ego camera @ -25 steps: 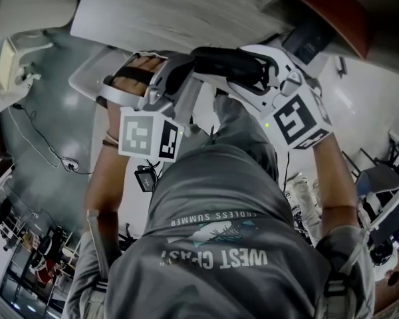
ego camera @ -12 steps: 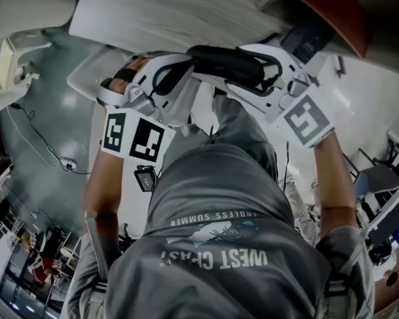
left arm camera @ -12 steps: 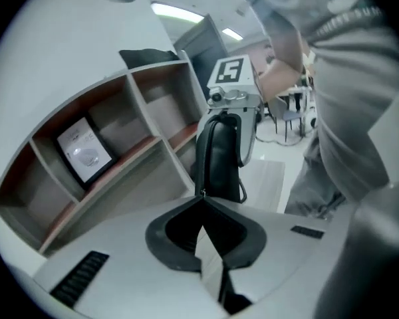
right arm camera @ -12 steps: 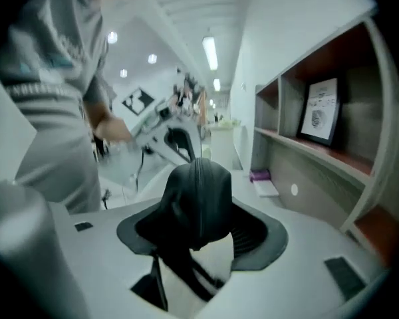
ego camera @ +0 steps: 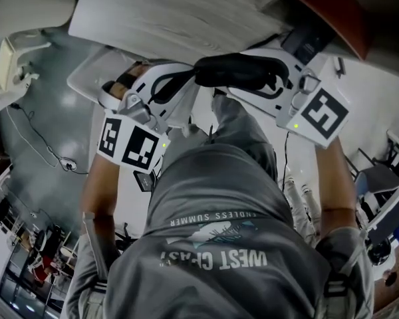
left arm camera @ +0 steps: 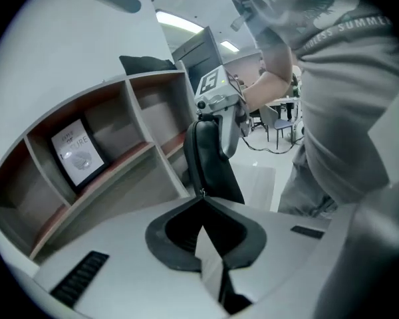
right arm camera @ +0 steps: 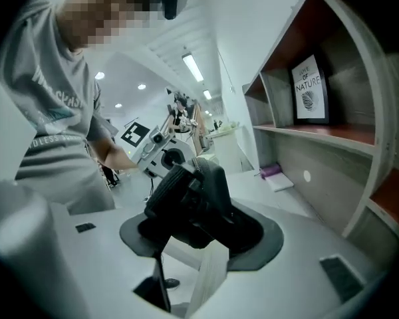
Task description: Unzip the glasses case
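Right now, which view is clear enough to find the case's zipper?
Head view: dim, the case is a black blob. Left gripper view: heavy fisheye bend, case dark, only a small glint at its near end. Right gripper view: clearest, zipper teeth show along the case's upper edge.

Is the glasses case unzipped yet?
Cannot tell. The glasses case looks closed in the left gripper view, but its halves seem slightly parted in the right gripper view.

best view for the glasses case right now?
Right gripper view: the glasses case fills the centre, close, zip edge visible. Left gripper view shows it end-on and narrow. Head view shows its whole length, but dark and small.
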### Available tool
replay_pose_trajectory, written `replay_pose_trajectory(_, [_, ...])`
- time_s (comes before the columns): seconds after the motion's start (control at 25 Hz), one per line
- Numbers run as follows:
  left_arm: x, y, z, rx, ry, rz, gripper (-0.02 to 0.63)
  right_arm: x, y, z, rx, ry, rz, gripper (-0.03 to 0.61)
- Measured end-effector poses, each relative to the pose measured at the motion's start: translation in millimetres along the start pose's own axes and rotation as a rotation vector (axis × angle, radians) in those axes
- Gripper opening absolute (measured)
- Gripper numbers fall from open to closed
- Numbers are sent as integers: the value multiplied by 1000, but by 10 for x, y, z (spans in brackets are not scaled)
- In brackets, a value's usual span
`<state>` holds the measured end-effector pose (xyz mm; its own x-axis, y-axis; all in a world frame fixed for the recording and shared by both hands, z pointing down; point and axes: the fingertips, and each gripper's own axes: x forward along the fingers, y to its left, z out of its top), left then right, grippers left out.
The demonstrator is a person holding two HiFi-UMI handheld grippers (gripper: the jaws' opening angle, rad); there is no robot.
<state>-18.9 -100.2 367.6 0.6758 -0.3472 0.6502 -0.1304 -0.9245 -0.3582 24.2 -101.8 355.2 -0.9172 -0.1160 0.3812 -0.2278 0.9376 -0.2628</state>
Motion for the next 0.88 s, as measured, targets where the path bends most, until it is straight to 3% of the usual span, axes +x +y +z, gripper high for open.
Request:
replay_pose_trajectory(0.12, [5,-36,30,100,20,-6,-3,40,66,-110,6,82,29,229])
replay_pose_trajectory(0.24, [25,-26,133,122,-4,-3,-3,174,107,-215,15,132,47,229])
replay_pose_trajectory(0.44, [97,14,294,141,-12,12,-3,218,74,-295,21,128,20,229])
replay_pose_trajectory(0.88, [345,18,311,203,62,27,-3,329,-125,-525,-12,112,-39,231])
